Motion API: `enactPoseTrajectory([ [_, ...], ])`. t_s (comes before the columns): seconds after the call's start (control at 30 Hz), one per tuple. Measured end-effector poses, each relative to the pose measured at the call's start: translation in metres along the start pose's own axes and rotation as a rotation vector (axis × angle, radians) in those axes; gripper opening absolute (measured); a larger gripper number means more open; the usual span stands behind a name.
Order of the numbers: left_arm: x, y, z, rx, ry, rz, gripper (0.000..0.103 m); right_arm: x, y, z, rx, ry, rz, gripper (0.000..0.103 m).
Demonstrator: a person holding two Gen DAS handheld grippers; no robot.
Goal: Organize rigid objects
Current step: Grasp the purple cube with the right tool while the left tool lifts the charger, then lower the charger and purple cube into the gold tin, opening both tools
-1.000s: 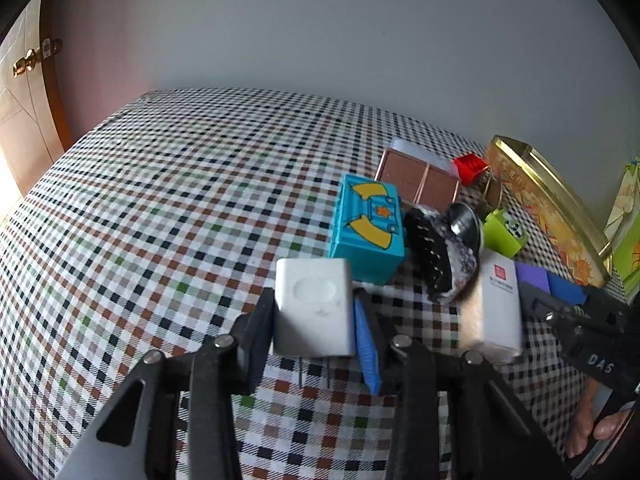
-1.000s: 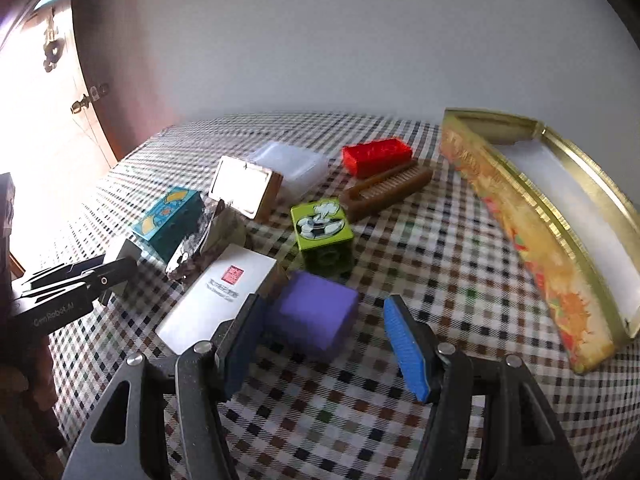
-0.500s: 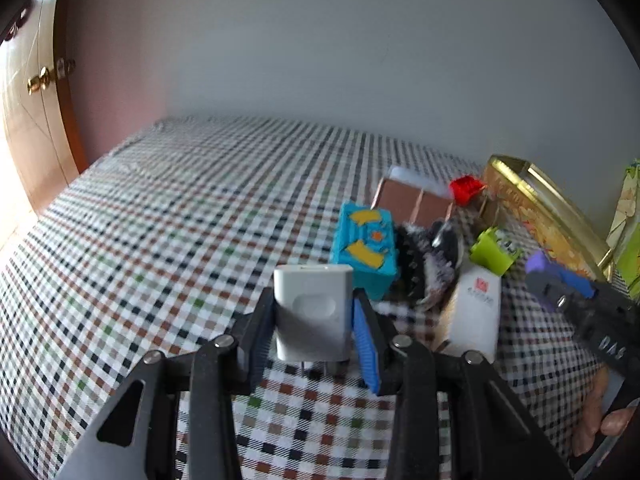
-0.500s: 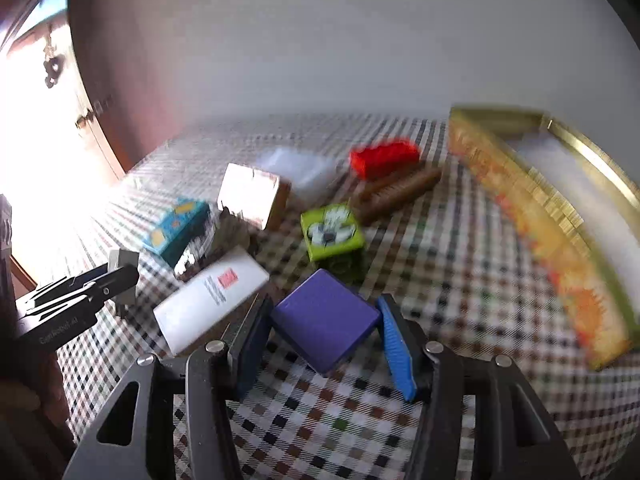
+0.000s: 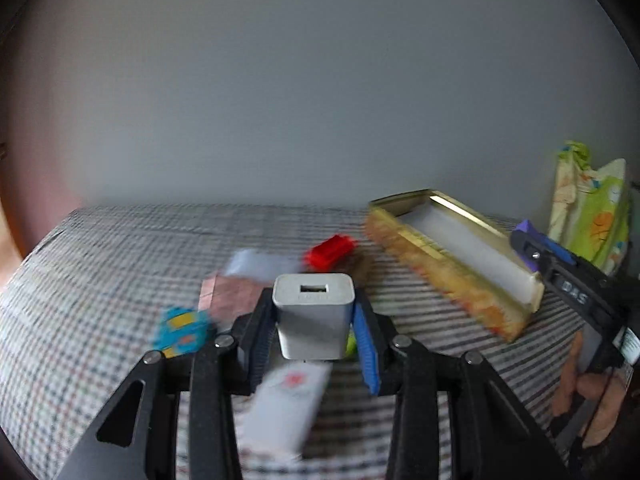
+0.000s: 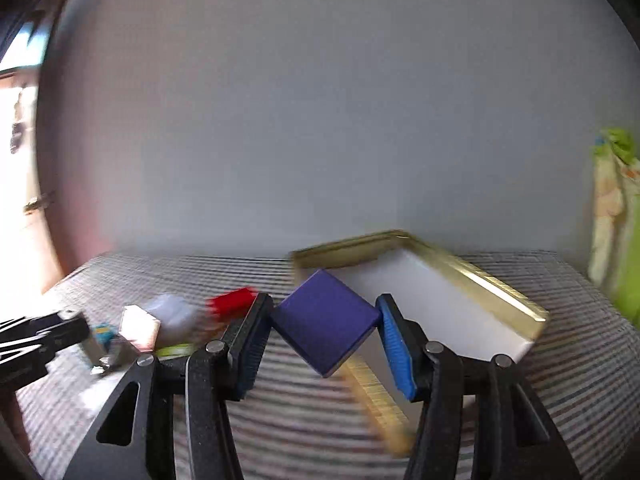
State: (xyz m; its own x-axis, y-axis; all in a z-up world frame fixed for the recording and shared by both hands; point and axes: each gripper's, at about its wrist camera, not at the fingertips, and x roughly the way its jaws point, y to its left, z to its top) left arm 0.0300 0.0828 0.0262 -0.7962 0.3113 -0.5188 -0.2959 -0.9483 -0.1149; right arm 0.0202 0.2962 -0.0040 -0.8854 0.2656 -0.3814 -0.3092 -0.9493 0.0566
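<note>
Left of the open gold rectangular tin (image 5: 456,268) on the checked tablecloth (image 5: 80,280), the left gripper (image 5: 316,334) clamps a white USB charger block (image 5: 314,316) above scattered items, while the right gripper (image 6: 322,338) pinches a purple square block (image 6: 324,322) by its corners before the tin's near rim.

A checked tablecloth (image 5: 100,272) carries a gold tin (image 5: 452,276) and red block (image 5: 330,251).

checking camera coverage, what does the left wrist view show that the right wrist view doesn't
Left wrist only: the USB port on the white charger in the left gripper, and a white box below it.

Right wrist only: the purple block's broad face, clamped corner to corner in the right gripper.

Both: the open gold tin, red brick, checked tablecloth, and each other's gripper.
</note>
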Motion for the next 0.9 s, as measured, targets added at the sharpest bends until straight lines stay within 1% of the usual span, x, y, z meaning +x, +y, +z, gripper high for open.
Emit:
enactPoseTrajectory([
  [0.1,0.011,-0.023,0.007,0.019,-0.005,-0.056,0.037,0.006,-0.039,0.004,0.037,0.0,-0.063,0.056],
  [0.17,0.022,-0.043,0.011,0.031,-0.009,-0.092,0.037,0.011,-0.058,0.007,0.049,-0.001,-0.086,0.056],
  [0.3,0.04,-0.08,0.021,0.063,-0.01,-0.166,0.037,0.029,-0.081,0.005,0.039,0.024,-0.149,0.056],
  [0.43,0.049,-0.112,0.026,0.101,-0.014,-0.198,0.037,0.042,-0.096,0.008,0.024,0.04,-0.162,0.056],
  [0.5,0.061,-0.131,0.028,0.116,-0.003,-0.205,0.037,0.05,-0.1,0.008,-0.005,0.05,-0.182,0.056],
  [0.53,0.065,-0.135,0.028,0.119,0.005,-0.209,0.037,0.047,-0.104,0.01,-0.008,0.055,-0.183,0.056],
  [0.63,0.085,-0.145,0.028,0.123,0.03,-0.223,0.037,0.057,-0.115,0.008,0.006,0.084,-0.172,0.056],
  [0.8,0.102,-0.165,0.031,0.138,0.036,-0.237,0.037,0.064,-0.121,0.007,-0.005,0.103,-0.176,0.056],
  [0.9,0.114,-0.171,0.032,0.145,0.045,-0.248,0.037,0.07,-0.126,0.007,0.013,0.131,-0.158,0.056],
])
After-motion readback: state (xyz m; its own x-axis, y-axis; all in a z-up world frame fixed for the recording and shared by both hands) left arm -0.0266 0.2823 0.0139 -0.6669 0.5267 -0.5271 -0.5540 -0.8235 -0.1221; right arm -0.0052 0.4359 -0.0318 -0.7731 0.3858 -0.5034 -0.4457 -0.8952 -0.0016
